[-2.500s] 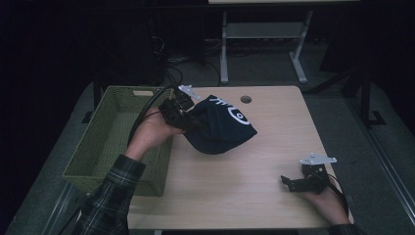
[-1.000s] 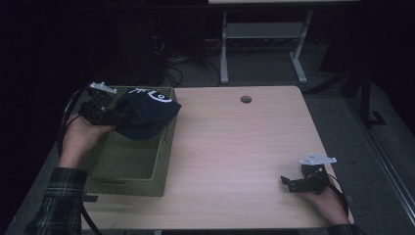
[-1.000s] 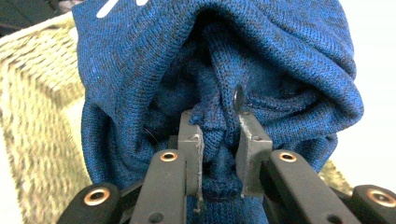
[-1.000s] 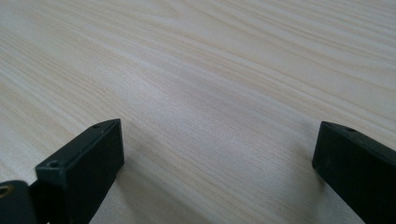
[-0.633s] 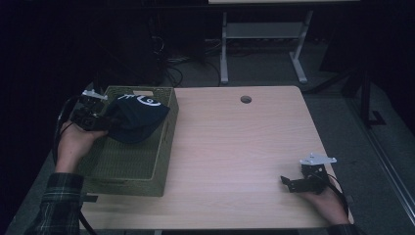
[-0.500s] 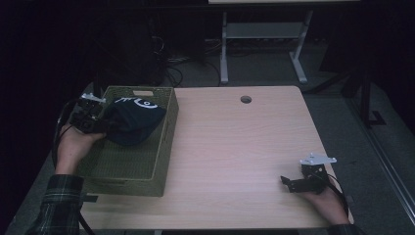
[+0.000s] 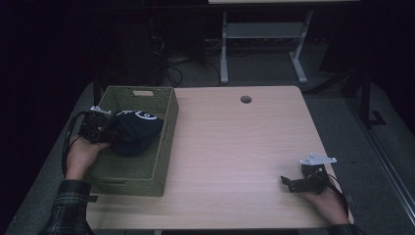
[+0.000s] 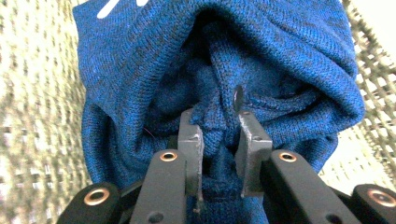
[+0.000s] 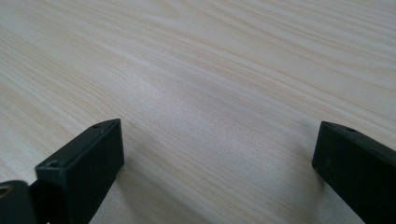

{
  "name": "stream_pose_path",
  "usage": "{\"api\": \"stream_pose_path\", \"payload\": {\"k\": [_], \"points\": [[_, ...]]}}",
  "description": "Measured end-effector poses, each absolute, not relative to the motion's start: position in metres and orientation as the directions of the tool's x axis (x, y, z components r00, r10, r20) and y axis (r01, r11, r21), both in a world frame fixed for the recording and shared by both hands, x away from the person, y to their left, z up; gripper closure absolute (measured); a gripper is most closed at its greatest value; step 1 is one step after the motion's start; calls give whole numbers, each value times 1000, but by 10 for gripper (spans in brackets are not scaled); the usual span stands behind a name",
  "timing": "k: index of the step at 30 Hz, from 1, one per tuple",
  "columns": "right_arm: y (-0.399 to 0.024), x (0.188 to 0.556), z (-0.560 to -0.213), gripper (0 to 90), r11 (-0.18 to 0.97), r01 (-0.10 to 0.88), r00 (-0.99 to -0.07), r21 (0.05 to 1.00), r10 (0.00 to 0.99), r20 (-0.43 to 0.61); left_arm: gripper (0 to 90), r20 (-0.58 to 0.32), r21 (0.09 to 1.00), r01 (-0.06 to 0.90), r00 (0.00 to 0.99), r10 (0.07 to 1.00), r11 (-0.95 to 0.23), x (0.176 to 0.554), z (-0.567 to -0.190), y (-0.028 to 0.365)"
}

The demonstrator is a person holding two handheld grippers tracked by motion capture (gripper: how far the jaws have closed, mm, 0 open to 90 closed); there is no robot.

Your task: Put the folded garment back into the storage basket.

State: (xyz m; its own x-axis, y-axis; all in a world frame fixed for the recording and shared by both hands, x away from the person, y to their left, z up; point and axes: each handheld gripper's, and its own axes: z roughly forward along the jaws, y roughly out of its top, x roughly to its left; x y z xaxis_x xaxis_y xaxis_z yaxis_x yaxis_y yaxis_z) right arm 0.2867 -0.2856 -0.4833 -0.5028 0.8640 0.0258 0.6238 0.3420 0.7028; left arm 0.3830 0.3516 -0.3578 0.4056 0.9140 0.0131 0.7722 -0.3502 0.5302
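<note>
Blue knit garment (image 7: 132, 132) sits inside the woven basket (image 7: 166, 132), bunched, a fold pinched by the left gripper (image 8: 218, 140). Release not yet done. Right gripper (image 7: 293, 184), well right of the basket, rests on the table (image 7: 235, 147), jaws spread, holding 0 items.

We see bare table (image 7: 235, 147) between basket (image 7: 169, 128) and right gripper (image 7: 288, 184) — basket walls hem the cloth (image 7: 133, 131).

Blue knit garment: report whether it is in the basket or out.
In, but held: the blue knit garment hangs bunched inside the woven basket, the left gripper shut on a fold.
</note>
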Motion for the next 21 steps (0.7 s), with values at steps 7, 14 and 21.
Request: {"api": "stream_pose_path", "payload": {"k": [7, 14, 21], "points": [[-286, 287, -483, 18, 342, 623, -504, 703, 864, 26, 737, 1, 504, 787, 411, 912, -355, 387, -375, 349], [-286, 287, -483, 18, 343, 622, -504, 704, 863, 25, 732, -29, 489, 801, 412, 911, -347, 389, -392, 350], [-286, 287, -483, 18, 344, 621, -506, 704, 862, 25, 719, -38, 486, 804, 412, 910, -344, 389, -397, 350]]}}
